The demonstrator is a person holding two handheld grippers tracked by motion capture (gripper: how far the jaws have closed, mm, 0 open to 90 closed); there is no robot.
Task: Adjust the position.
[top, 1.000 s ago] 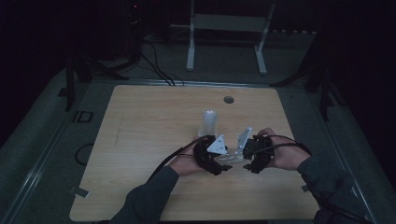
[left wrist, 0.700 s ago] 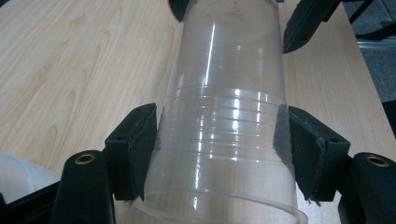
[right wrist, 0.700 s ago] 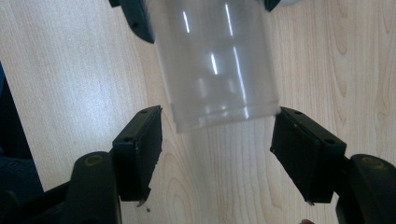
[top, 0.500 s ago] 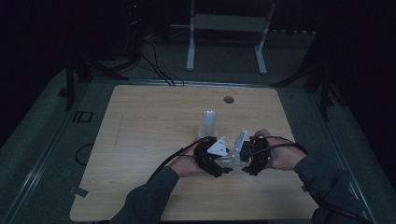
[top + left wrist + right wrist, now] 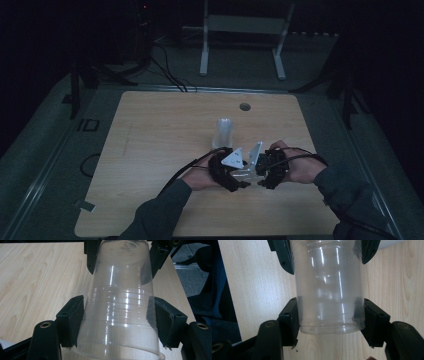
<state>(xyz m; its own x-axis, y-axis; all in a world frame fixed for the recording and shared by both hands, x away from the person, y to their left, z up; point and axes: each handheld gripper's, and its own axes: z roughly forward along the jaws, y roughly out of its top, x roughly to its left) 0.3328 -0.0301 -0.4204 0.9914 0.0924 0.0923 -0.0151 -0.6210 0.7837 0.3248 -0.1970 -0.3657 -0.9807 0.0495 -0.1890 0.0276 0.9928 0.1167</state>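
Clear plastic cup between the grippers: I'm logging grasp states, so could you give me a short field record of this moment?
held thing: clear plastic cup, lying on its side between the two grippers
left gripper: shut on the cup's wider rim end, pads on both sides
right gripper: jaws have just been closing, pads now press the cup's narrower base end
second cup: clear, stands on the table beyond the hands, apart from them
surface: wooden table, with a round hole near the far edge

High view overlooks table (image 5: 150, 150); gripper views (close) share cup (image 5: 120, 310)
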